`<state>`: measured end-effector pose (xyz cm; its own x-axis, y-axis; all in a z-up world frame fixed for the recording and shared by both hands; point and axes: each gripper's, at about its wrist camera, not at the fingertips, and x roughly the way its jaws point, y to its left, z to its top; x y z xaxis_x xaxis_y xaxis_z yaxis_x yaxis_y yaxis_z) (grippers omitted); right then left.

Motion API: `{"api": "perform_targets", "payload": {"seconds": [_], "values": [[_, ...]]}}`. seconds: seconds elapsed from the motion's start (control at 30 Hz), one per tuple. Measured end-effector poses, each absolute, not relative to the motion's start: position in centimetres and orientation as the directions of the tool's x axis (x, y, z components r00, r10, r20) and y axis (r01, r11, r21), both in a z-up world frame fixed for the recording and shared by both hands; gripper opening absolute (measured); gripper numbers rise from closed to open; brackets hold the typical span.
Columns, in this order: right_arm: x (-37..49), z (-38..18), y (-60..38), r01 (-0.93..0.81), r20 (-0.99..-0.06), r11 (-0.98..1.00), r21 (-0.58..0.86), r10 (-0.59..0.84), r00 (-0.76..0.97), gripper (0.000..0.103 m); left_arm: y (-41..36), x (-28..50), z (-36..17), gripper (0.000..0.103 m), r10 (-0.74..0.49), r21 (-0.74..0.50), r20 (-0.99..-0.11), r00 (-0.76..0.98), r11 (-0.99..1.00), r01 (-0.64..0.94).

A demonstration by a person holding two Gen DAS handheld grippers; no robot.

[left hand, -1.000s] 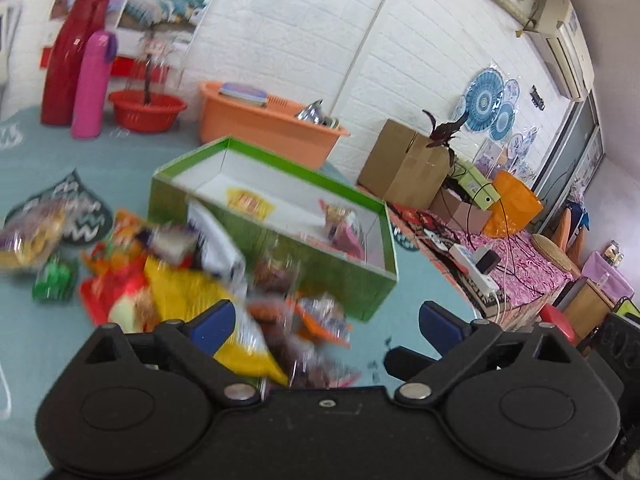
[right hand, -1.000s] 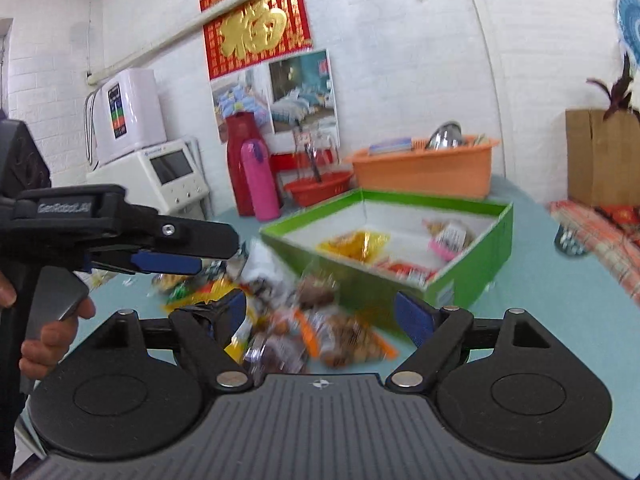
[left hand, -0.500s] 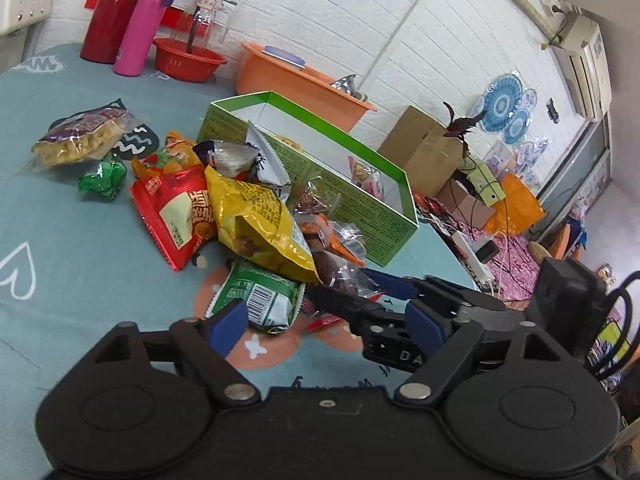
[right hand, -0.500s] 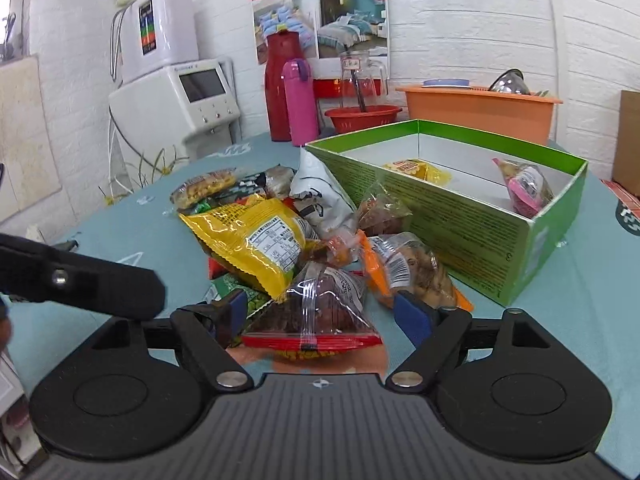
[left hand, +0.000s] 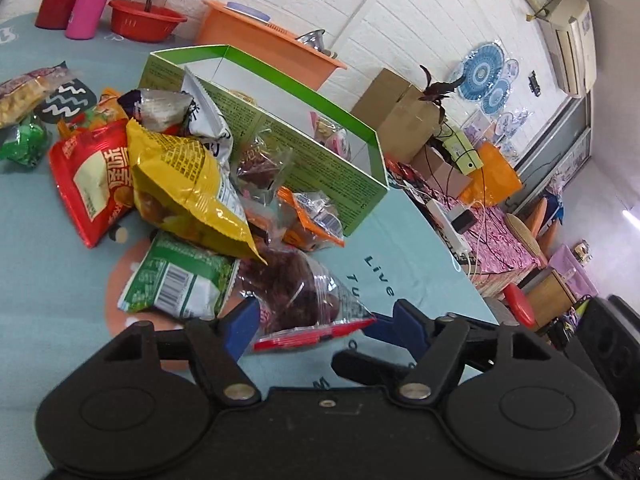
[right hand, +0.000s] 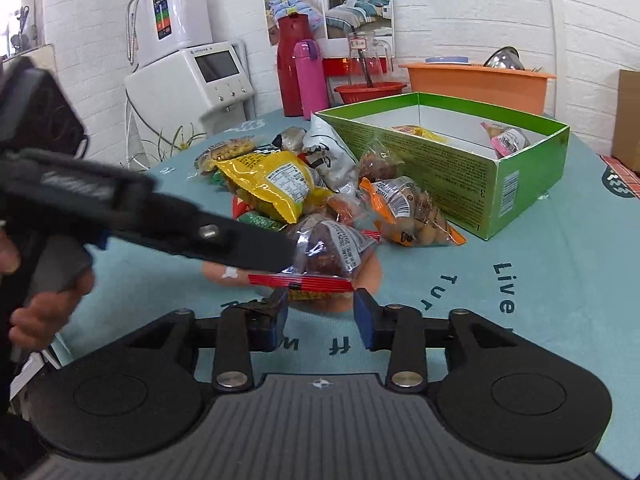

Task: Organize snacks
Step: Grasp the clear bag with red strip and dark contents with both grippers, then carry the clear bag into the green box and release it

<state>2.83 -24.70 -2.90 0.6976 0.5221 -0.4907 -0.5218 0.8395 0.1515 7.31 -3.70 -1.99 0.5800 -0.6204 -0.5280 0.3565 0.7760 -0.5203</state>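
Note:
A pile of snack packets lies on the teal table beside a green open box (left hand: 320, 160) (right hand: 460, 176) that holds a few packets. Nearest is a clear bag of dark red dates with a red strip (left hand: 304, 300) (right hand: 328, 252). My left gripper (left hand: 320, 326) is open, its blue fingers on either side of this bag. My right gripper (right hand: 320, 312) is open, a narrower gap, just in front of the bag's red strip. A yellow bag (left hand: 180, 184) (right hand: 276, 184), a red bag (left hand: 92, 176) and a green packet (left hand: 176, 280) lie in the pile.
An orange-trimmed bag of nuts (right hand: 408, 216) lies against the box. A red flask (right hand: 292, 64), a pink bottle (right hand: 310, 72), a red bowl (right hand: 370, 92) and an orange basin (right hand: 476, 84) stand at the table's far side. The left gripper's body (right hand: 140, 216) crosses the right wrist view.
Both grippers have moved in low toward the date bag. The left gripper's fingers now straddle it. The right gripper's fingers have narrowed and sit at its red strip.

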Motion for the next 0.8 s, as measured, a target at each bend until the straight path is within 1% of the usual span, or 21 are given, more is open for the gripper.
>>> {"api": "perform_targets", "payload": {"seconds": [0.03,0.1,0.13,0.17,0.2,0.4,0.43,0.47,0.5,0.53,0.63,0.73,0.8], "values": [[2.9,-2.8,-24.7,-0.524,-0.483,0.839,0.148,0.523,0.702,0.086,-3.7,7.8,-2.1,0.103,-0.616,-0.521,-0.53,0.583,0.779,0.349],[3.1,-2.7,-24.7,-0.523,-0.465,0.842,0.134,0.52,0.717,0.101,-3.8,8.3,-2.4,0.103,-0.613,-0.522,-0.54,0.577,0.781,0.341],[3.4,-2.7,-24.6,-0.525,-0.461,0.842,0.125,0.518,0.72,0.101,-3.8,8.5,-2.6,0.103,-0.619,-0.526,-0.542,0.568,0.777,0.345],[3.6,-2.8,-24.4,-0.529,-0.462,0.84,0.121,0.52,0.719,0.101,-3.9,8.7,-2.7,0.1,-0.625,-0.53,-0.547,0.557,0.774,0.347],[4.0,-2.9,-24.3,-0.534,-0.463,0.836,0.122,0.524,0.715,0.101,-4.0,8.9,-2.9,0.095,-0.63,-0.533,-0.551,0.547,0.77,0.351],[5.5,-3.4,-23.5,-0.545,-0.488,0.829,0.124,0.529,0.694,0.1,-4.5,9.3,-3.3,0.095,-0.635,-0.529,-0.553,0.539,0.768,0.362],[5.7,-3.5,-23.4,-0.546,-0.489,0.828,0.126,0.531,0.692,0.095,-4.7,9.3,-3.3,0.093,-0.629,-0.516,-0.555,0.544,0.773,0.368],[5.9,-3.6,-23.3,-0.554,-0.488,0.822,0.132,0.54,0.685,0.086,-4.9,9.2,-3.2,0.092,-0.617,-0.498,-0.559,0.554,0.784,0.371],[6.0,-3.7,-23.2,-0.554,-0.489,0.821,0.139,0.543,0.683,0.075,-5.1,9.1,-3.2,0.085,-0.608,-0.484,-0.56,0.562,0.791,0.374],[5.9,-3.6,-23.1,-0.543,-0.492,0.83,0.129,0.529,0.692,0.072,-5.3,9.0,-3.0,0.08,-0.611,-0.484,-0.559,0.561,0.79,0.378],[5.3,-3.2,-23.0,-0.523,-0.493,0.847,0.096,0.497,0.714,0.064,-5.7,8.4,-2.4,0.079,-0.621,-0.478,-0.55,0.559,0.783,0.399],[4.4,-2.2,-23.5,-0.514,-0.482,0.853,0.088,0.488,0.728,0.062,-5.9,7.7,-1.3,0.078,-0.64,-0.481,-0.522,0.564,0.766,0.425],[3.7,-1.3,-23.7,-0.509,-0.458,0.858,0.064,0.479,0.749,0.062,-6.0,7.1,-0.2,0.078,-0.65,-0.472,-0.494,0.577,0.758,0.449]]}}
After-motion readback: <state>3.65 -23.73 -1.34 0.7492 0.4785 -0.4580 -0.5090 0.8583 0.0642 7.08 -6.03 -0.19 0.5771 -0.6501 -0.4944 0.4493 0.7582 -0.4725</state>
